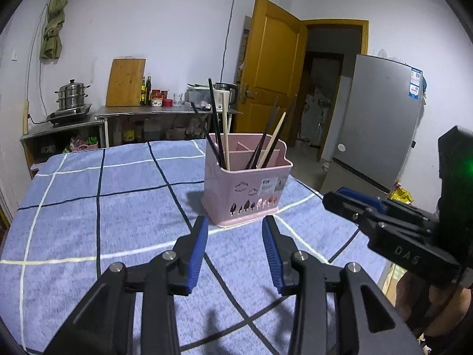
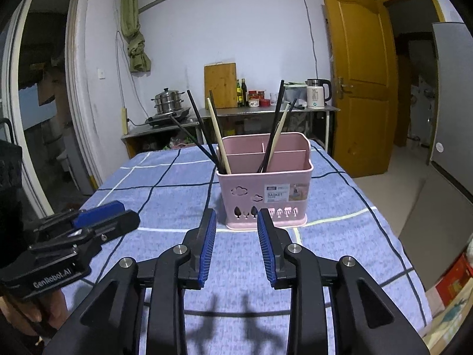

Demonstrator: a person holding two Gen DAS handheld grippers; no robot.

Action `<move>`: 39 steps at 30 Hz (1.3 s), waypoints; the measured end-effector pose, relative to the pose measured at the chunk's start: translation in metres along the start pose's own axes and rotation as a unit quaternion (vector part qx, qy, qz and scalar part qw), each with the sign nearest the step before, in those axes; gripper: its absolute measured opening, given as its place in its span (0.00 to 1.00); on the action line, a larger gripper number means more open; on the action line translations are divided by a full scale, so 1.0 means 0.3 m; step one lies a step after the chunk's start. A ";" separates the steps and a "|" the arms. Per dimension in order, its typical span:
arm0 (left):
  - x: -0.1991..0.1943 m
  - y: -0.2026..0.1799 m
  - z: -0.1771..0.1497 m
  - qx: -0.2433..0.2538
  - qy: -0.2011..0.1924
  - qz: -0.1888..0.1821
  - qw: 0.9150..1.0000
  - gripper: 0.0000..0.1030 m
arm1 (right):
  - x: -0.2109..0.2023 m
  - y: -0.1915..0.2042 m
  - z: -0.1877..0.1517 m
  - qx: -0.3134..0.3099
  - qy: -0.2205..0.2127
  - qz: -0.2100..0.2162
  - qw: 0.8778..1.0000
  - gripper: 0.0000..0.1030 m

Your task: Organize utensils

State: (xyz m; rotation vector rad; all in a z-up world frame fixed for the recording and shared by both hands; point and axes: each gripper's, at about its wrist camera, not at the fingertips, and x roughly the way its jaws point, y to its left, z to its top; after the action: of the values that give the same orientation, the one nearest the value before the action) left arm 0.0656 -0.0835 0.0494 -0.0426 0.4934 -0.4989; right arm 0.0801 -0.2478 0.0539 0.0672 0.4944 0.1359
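Note:
A pink divided utensil basket [image 1: 248, 186] [image 2: 266, 183] stands upright on a table with a blue checked cloth [image 1: 118, 207] [image 2: 340, 207]. Black and pale wooden chopsticks [image 1: 226, 130] [image 2: 217, 136] lean in its left part, and more chopsticks [image 1: 272, 142] [image 2: 276, 136] lean in the middle part. My left gripper [image 1: 235, 220] hovers just short of the basket's front, open with nothing between its blue pads. My right gripper [image 2: 236, 213] is likewise open and empty, close to the basket's front left corner. Each gripper shows at the edge of the other's view: right gripper [image 1: 332, 196], left gripper [image 2: 130, 213].
A steel counter [image 1: 165, 112] along the back wall carries a steamer pot [image 1: 71, 97], a cutting board [image 1: 125, 82], bottles and a kettle [image 2: 316, 93]. A grey fridge [image 1: 381, 118] and an open yellow door [image 2: 360, 88] are on the right. The table's right edge drops off beside the basket.

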 end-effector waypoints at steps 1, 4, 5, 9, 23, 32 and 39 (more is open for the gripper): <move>-0.005 -0.003 -0.010 0.002 -0.003 0.003 1.000 0.39 | -0.007 0.002 -0.010 0.000 -0.004 -0.002 1.000 0.30; -0.016 -0.008 -0.030 0.005 -0.009 0.005 1.000 0.41 | -0.015 0.002 -0.034 -0.001 -0.007 -0.008 1.000 0.30; -0.018 -0.012 -0.035 0.007 -0.011 0.008 1.000 0.41 | -0.016 0.002 -0.044 -0.002 -0.007 -0.010 1.000 0.31; -0.025 -0.016 -0.056 0.005 -0.013 0.012 1.000 0.41 | -0.022 0.001 -0.073 -0.001 -0.003 -0.014 1.000 0.31; -0.031 -0.024 -0.069 0.000 -0.017 0.028 0.999 0.42 | -0.035 0.004 -0.095 -0.005 0.000 -0.018 1.000 0.31; -0.041 -0.022 -0.066 -0.006 -0.020 0.032 0.999 0.44 | -0.041 0.009 -0.095 -0.005 -0.001 -0.020 1.000 0.31; -0.037 -0.020 -0.072 -0.009 -0.019 0.032 0.999 0.45 | -0.045 0.011 -0.097 -0.005 -0.002 -0.022 1.000 0.31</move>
State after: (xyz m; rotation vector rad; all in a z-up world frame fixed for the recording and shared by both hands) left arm 0.0442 -0.0820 0.0362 -0.0527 0.4608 -0.4305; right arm 0.0541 -0.2457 0.0350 0.0465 0.4912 0.0952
